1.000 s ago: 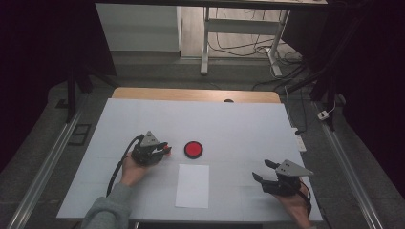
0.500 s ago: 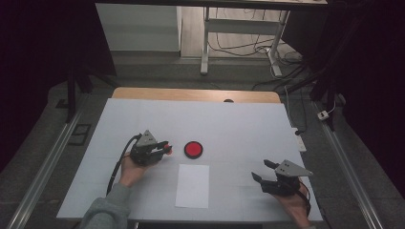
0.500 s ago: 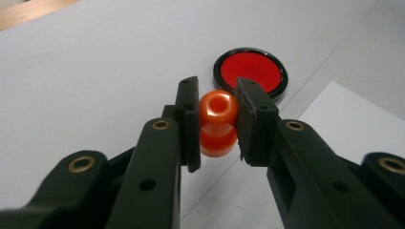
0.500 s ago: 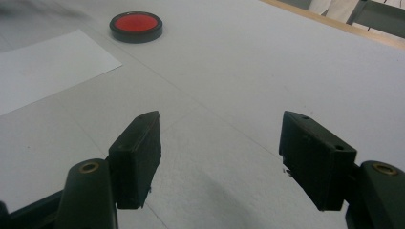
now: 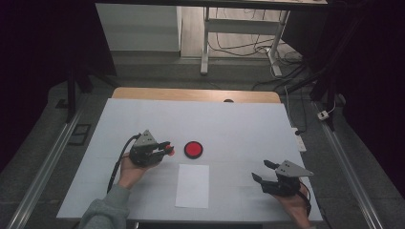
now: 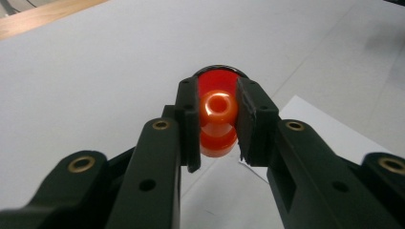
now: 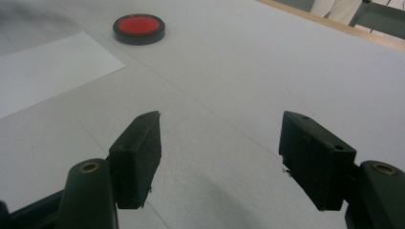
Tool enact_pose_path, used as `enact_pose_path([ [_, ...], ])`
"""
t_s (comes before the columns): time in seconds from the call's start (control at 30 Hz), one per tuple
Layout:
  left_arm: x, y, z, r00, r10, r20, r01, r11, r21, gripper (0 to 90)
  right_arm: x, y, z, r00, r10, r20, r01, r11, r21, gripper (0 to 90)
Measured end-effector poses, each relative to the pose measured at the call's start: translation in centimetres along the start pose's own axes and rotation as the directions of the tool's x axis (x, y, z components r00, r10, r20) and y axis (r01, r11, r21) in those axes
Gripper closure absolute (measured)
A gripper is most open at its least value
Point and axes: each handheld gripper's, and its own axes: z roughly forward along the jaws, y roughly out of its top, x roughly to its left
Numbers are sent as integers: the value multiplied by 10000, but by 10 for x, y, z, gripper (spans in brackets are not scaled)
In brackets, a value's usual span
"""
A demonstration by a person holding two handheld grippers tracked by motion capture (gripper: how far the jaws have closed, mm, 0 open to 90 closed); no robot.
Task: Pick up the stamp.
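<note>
Left tool [image 5: 164, 148] clamping an orange knob [image 6: 218, 119] left of centre, just beside red pad [image 5: 193, 149], white paper [image 5: 193, 185] lying below, right tool [image 5: 261, 171] resting lower right on bench [image 5: 239, 129], jaws standing apart.

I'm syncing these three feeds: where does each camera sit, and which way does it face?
High view: above the person's side, looking forward and down at the table; both forearms show.
Left gripper view: on the left gripper, jaws clamping an orange stamp.
Right gripper view: on the right gripper, jaws apart.
All share the red ink pad.
</note>
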Motion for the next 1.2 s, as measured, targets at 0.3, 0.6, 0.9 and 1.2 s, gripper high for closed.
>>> enact_pose_path([
  [0.3, -13, 10, -8, 9988, 382, 301, -379, 9992, -111, 715, 2, 1, 2, 9999, -15, -124, 15, 10000, -49, 306],
  [0.6, -25, 17, -11, 9951, 620, 768, -607, 9980, -193, 716, 3, 2, 3, 9998, -44, -171, 44, 10000, 14, 306],
  [0.9, -35, 23, -14, 9903, 690, 1209, -645, 9971, -410, 716, 3, 2, 1, 9999, -41, -137, 40, 10000, -60, 307],
  [1.2, -41, 26, -13, 9863, 569, 1550, -510, 9978, -420, 715, 2, 1, 0, 9999, -63, -92, 63, 10000, -14, 307],
])
